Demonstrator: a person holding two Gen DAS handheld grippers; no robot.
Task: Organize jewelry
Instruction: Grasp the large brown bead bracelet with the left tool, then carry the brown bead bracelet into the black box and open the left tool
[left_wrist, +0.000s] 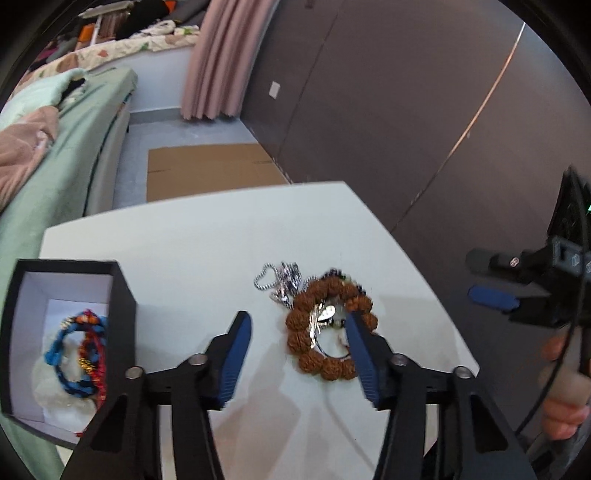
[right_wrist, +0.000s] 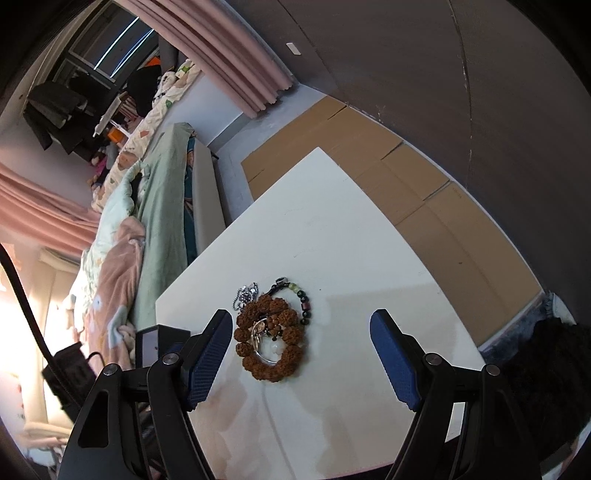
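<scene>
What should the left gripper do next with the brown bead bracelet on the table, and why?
Probably shift the left gripper a little to its right and lower it, so that its open fingers straddle one side of the brown bead bracelet. Now only the right finger overlaps the ring, and nothing is held. The box already holds cord bracelets, so this one likely goes there next.

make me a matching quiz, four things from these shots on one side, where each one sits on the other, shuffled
Things:
1. blue cord bracelet
2. brown bead bracelet
3. silver chain
4. cardboard

Places:
A. flat on the floor past the table
B. on the table, ringing a few small pieces
C. inside the black box
D. on the table, just beyond the brown beads

Pairs: 1-C, 2-B, 3-D, 4-A
</scene>
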